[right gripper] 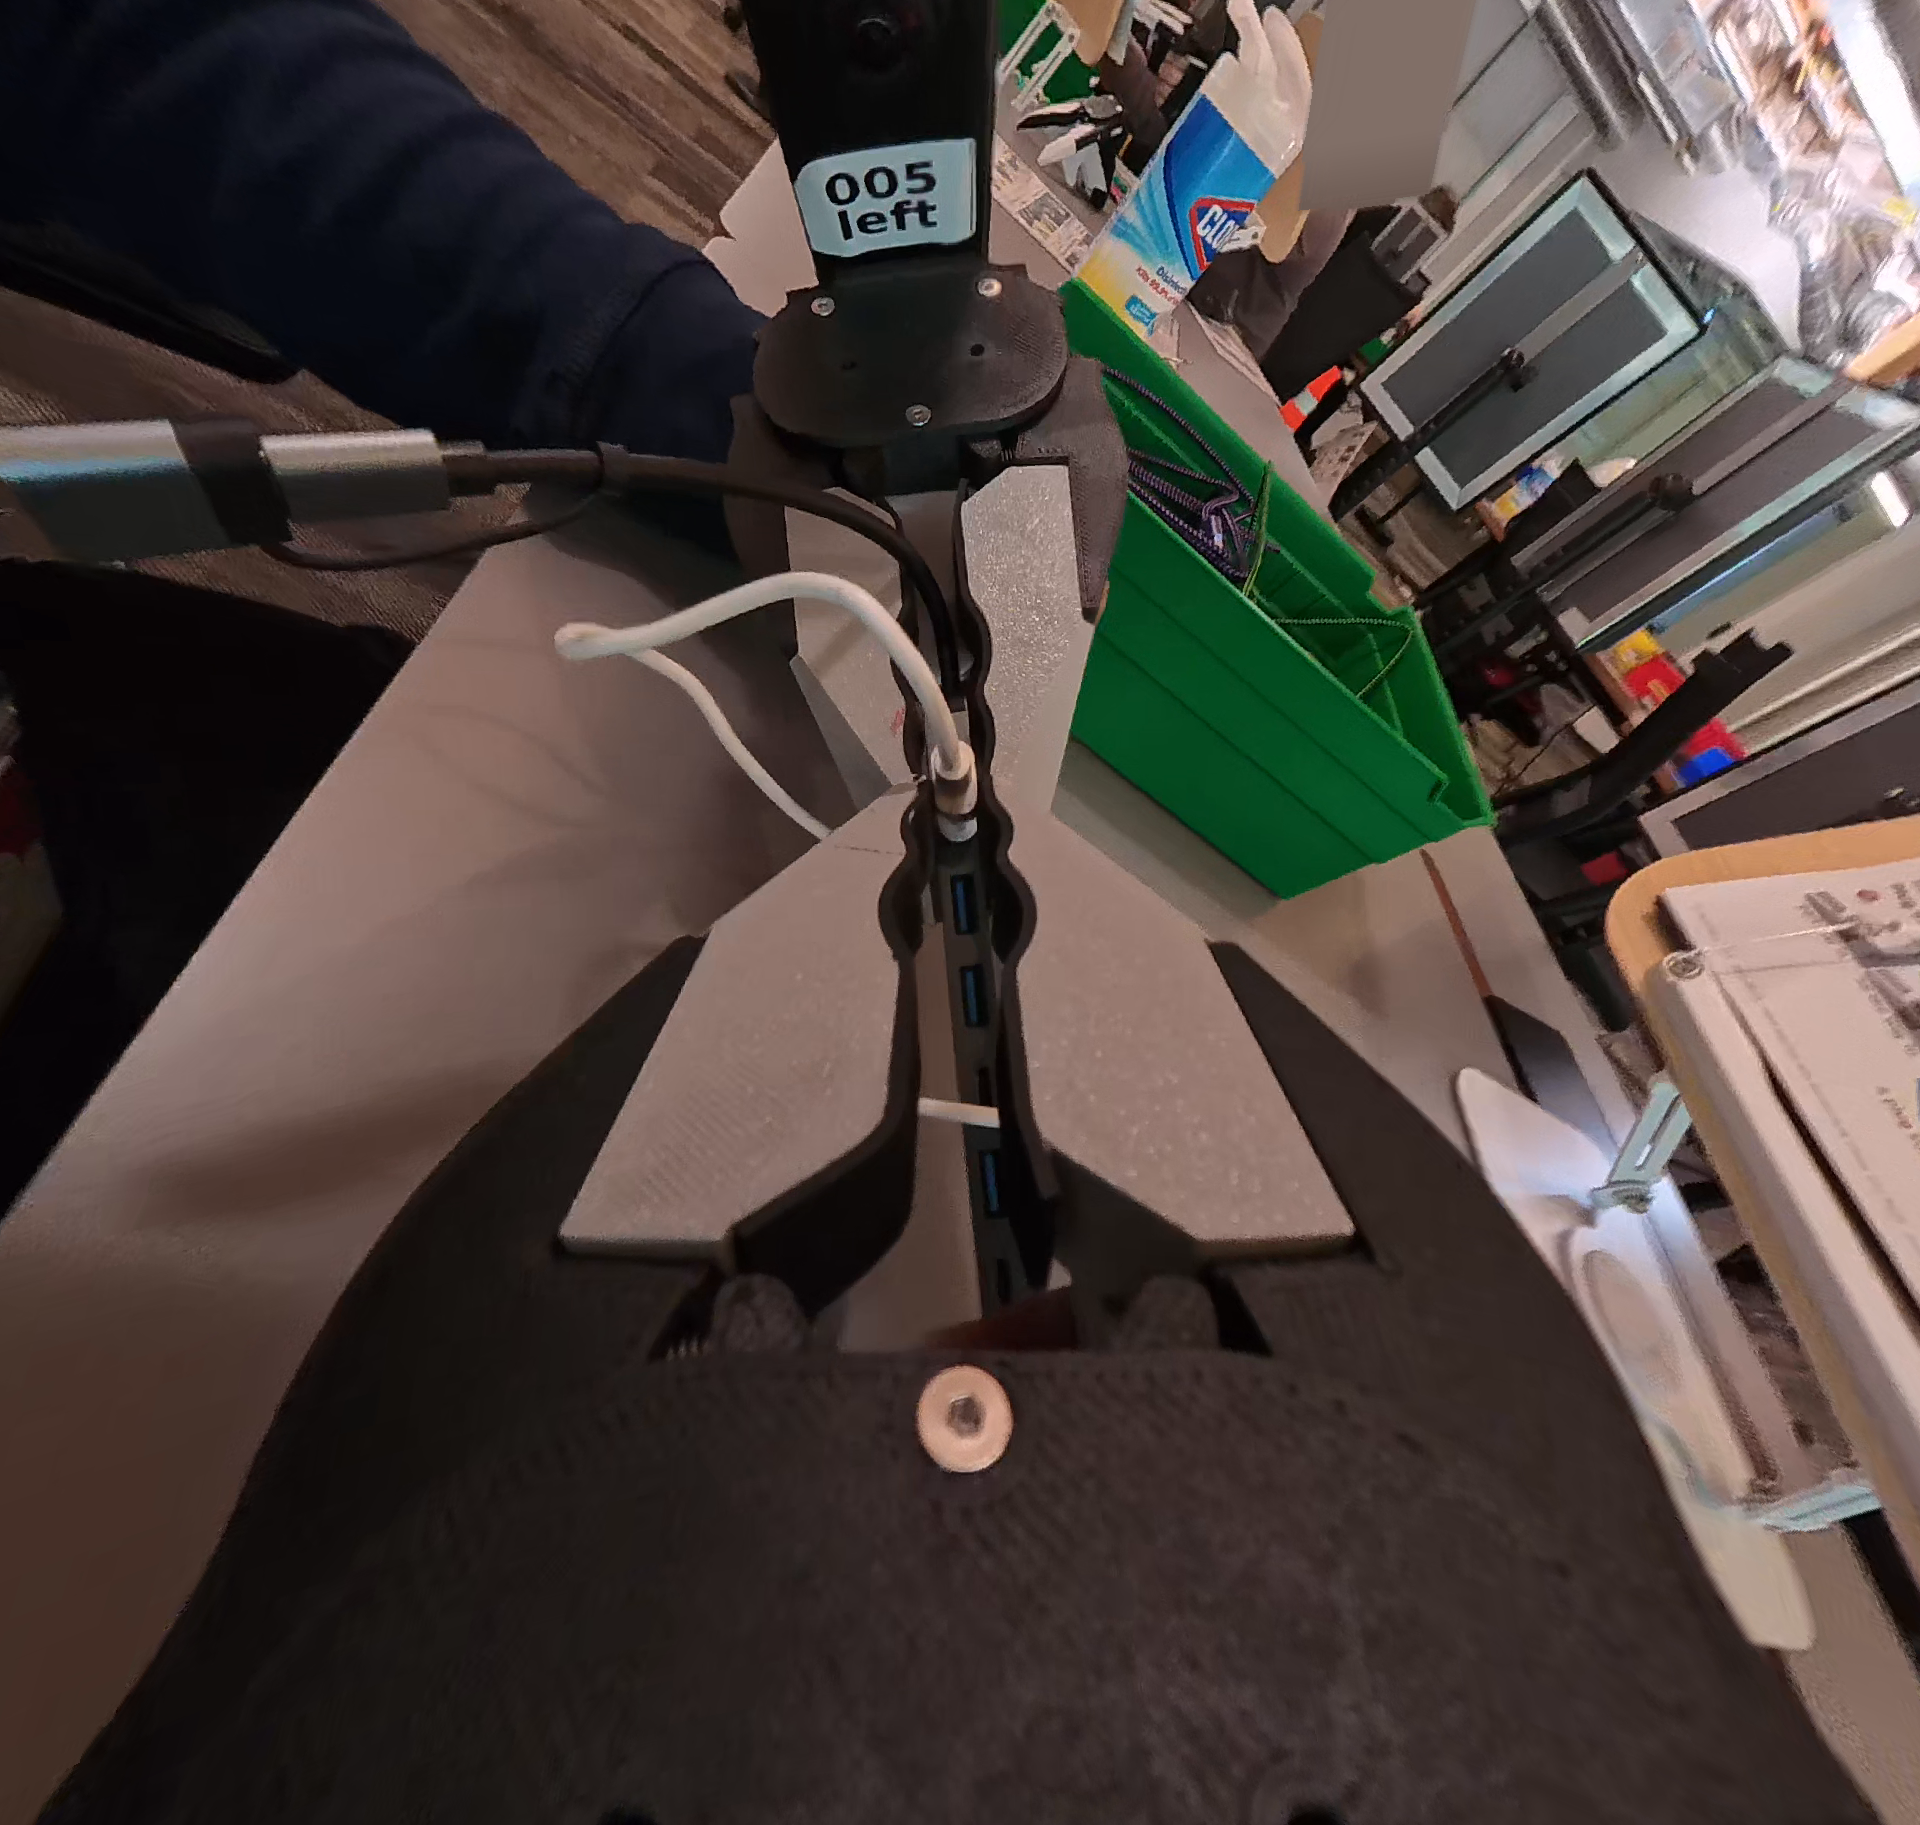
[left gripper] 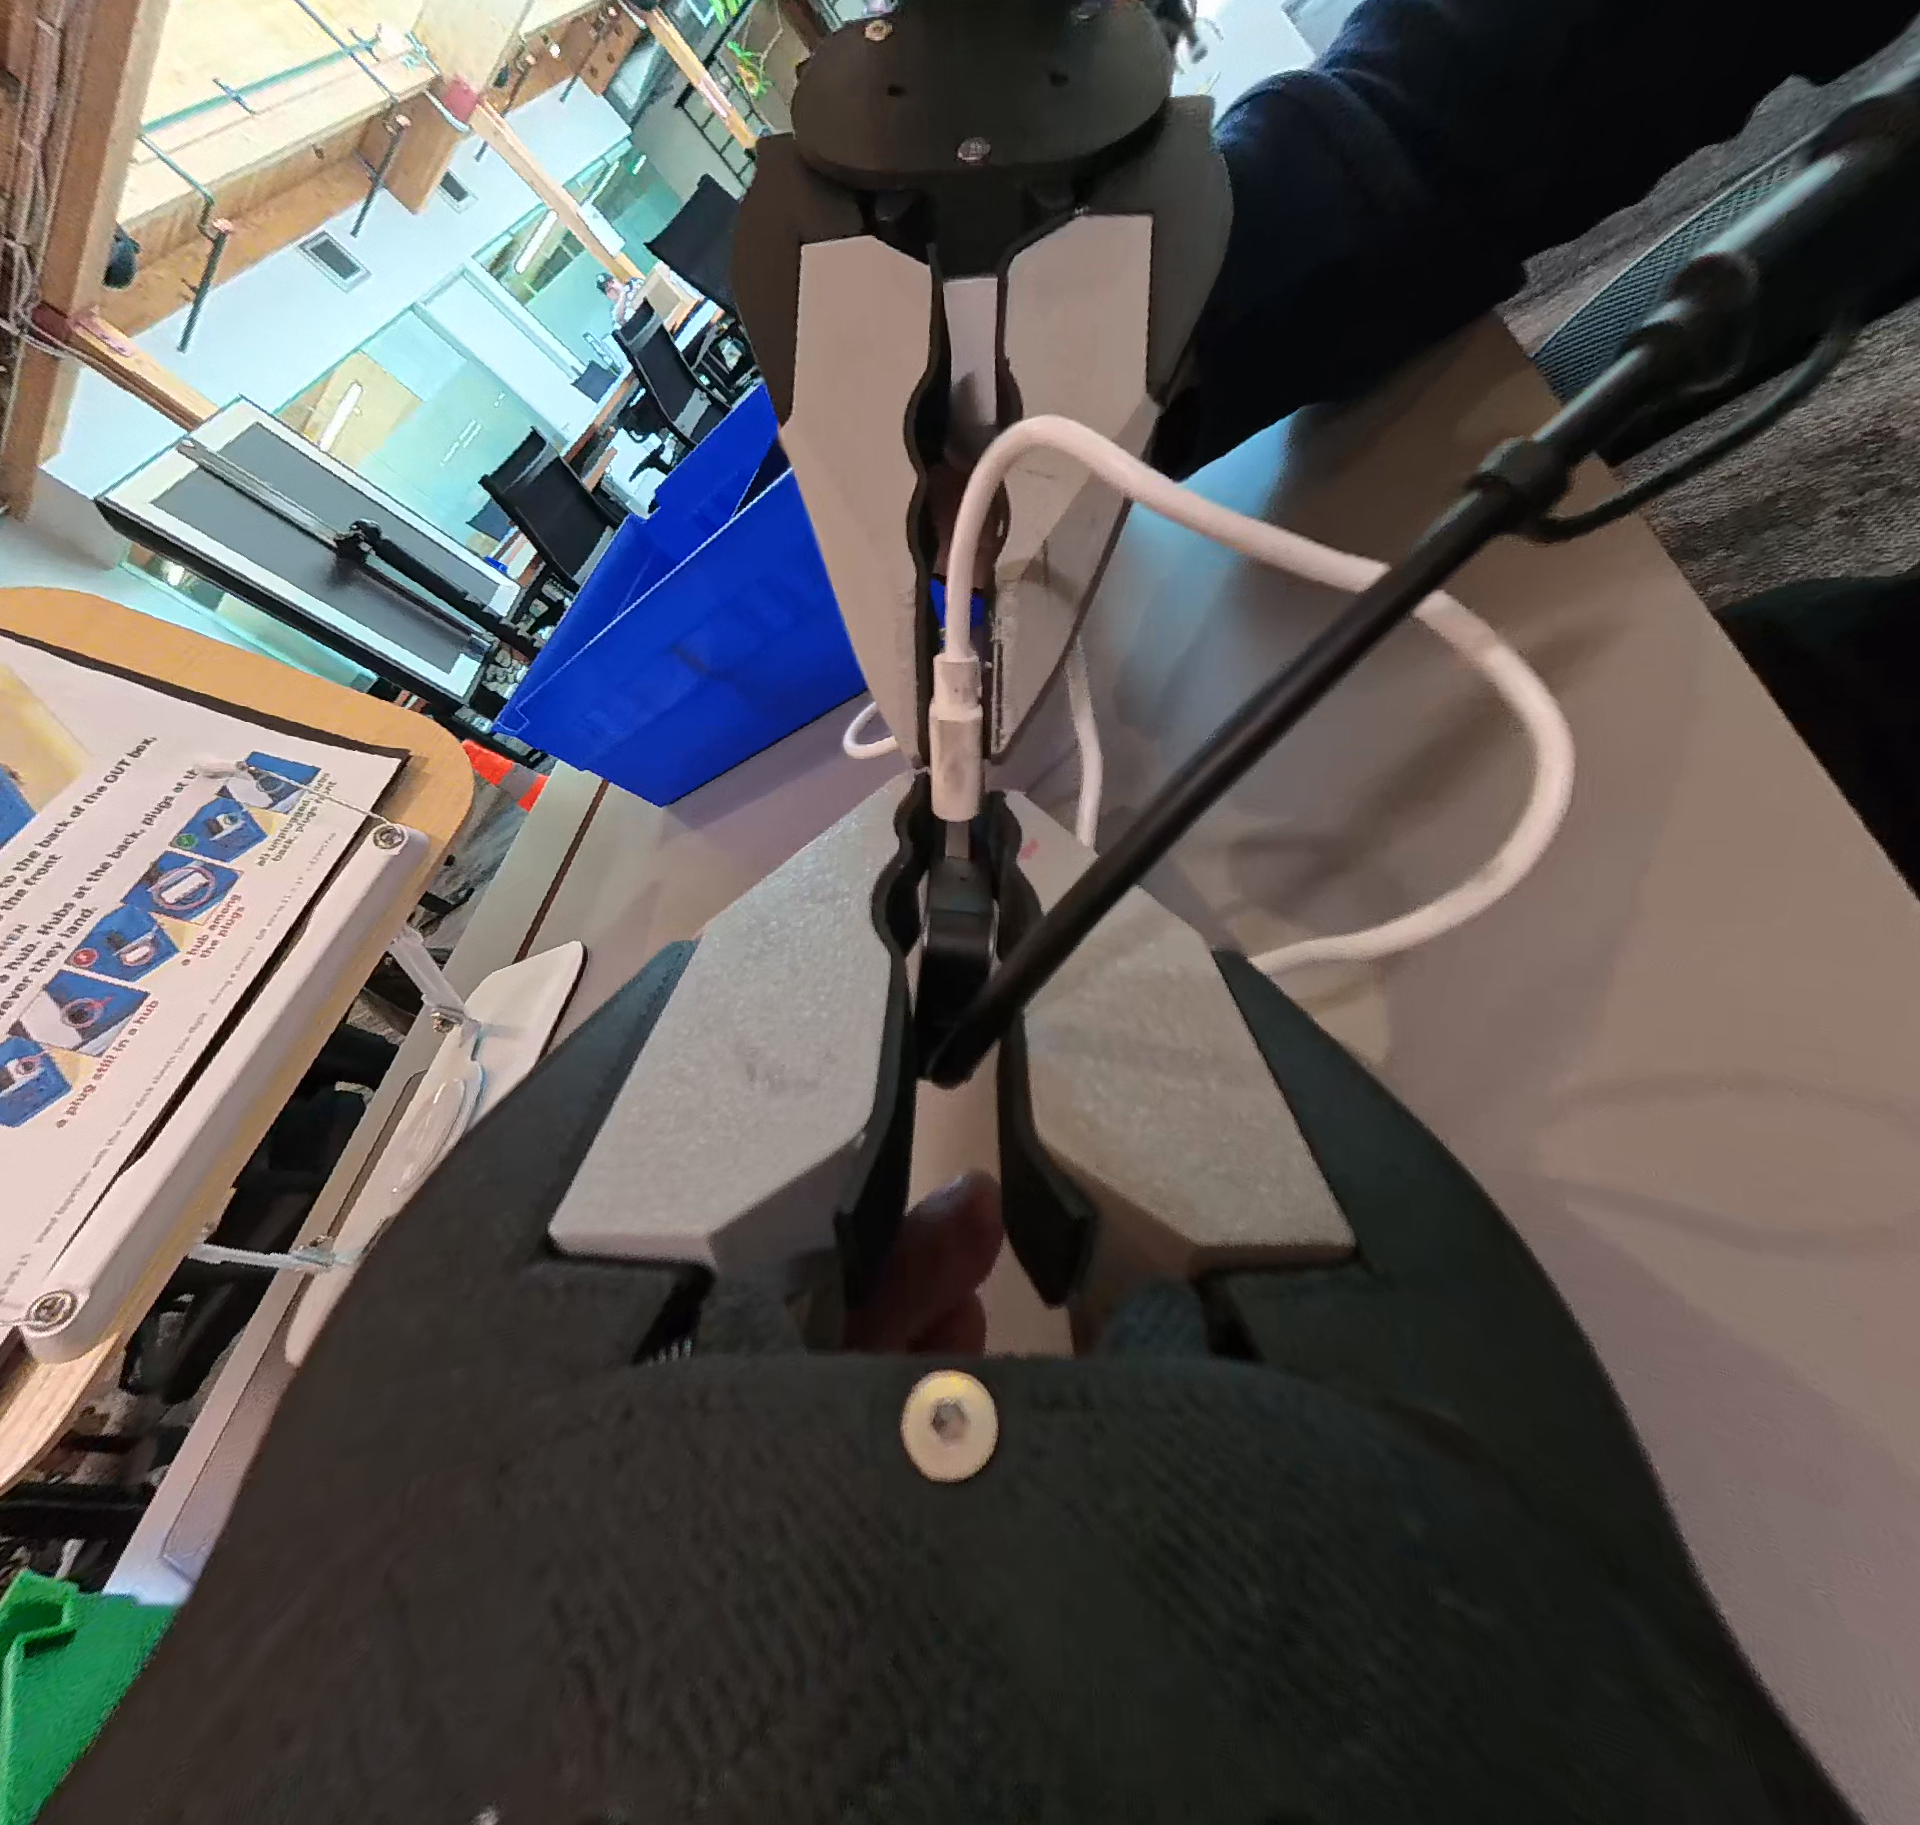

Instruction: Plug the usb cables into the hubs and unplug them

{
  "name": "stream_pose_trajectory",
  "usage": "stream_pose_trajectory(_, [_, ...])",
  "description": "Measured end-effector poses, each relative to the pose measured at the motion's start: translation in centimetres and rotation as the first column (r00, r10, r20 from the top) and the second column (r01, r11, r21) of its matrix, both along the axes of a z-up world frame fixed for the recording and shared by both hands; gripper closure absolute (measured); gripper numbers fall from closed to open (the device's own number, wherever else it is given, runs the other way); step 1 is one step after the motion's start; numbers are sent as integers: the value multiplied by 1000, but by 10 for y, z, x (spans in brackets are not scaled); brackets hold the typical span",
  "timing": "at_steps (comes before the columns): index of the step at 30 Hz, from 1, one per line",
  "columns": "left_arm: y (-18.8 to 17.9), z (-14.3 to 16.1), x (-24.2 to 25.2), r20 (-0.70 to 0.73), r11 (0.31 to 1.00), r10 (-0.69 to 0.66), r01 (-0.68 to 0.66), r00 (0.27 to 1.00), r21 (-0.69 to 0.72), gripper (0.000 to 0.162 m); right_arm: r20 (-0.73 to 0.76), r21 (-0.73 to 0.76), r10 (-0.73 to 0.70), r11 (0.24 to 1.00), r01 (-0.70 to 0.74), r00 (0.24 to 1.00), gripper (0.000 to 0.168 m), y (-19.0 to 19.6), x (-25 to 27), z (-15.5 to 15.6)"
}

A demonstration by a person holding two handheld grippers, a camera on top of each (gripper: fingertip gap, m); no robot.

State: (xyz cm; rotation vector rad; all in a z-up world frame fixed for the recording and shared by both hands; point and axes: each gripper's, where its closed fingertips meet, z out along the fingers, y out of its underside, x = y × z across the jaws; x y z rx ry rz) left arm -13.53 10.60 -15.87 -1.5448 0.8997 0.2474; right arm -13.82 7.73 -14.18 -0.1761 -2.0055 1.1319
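The left gripper [left gripper: 954,819], at the bottom of the left wrist view, is showing grey grainy fingers with black wavy pads [left gripper: 896,902]. Its jaws are standing almost together and are clamping the narrow black plastic hub [left gripper: 954,928] at its end. A smooth black cable [left gripper: 1247,757] is leaving these jaws and running to the upper right.

The right gripper [right gripper: 951,825] is coming from the top of that view, tip against tip with the left one. Its jaws are also nearly together, and they are pinching the white plug [left gripper: 956,726], a straight glossy piece that is touching the end of the hub. Whether the plug is fully seated I cannot tell. The round white cable [left gripper: 1455,632] is making a wide loop over the smooth grey table [left gripper: 1610,996] at the right.

Only the right wrist view is showing the long side of the hub with its blue ports, in the slit between the jaws, and a silver metal connector [right gripper: 353,471] at the left. A green ribbed bin [right gripper: 1247,715] is standing at the right there; the left wrist view is showing a blue bin [left gripper: 717,653] instead, left of centre.
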Motion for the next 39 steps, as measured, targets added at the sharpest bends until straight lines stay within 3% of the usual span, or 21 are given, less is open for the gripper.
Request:
stream_pose_trajectory(7, [1, 2, -1, 20, 1000, 2, -2, 1000, 2, 155, 97, -134, 22, 991, -9, 995, 160, 0, 6, 9])
stream_pose_trajectory(10, [2, 0, -4, 31, 1000, 15, -15, 999, -13, 155, 94, -134, 11, 991, 1, 996, 144, 2, 6, 10])
stream_pose_trajectory(14, [4, -4, -8, 14, 999, 39, -39, 999, -28, 155, 27, -112, -9, 994, 12, 1000, 166, 0, 9, 18])
stream_pose_trajectory(25, [5, -1, -8, 19, 998, 55, -55, 998, -22, 156, -8, -28, -23, 999, 23, 1000, 168, 2, 10, 13])
stream_pose_trajectory(39, [3, 0, -4, 21, 998, 47, -46, 999, -30, 156, 9, -52, 5, 999, -4, 1000, 168, 1, 9, 11])
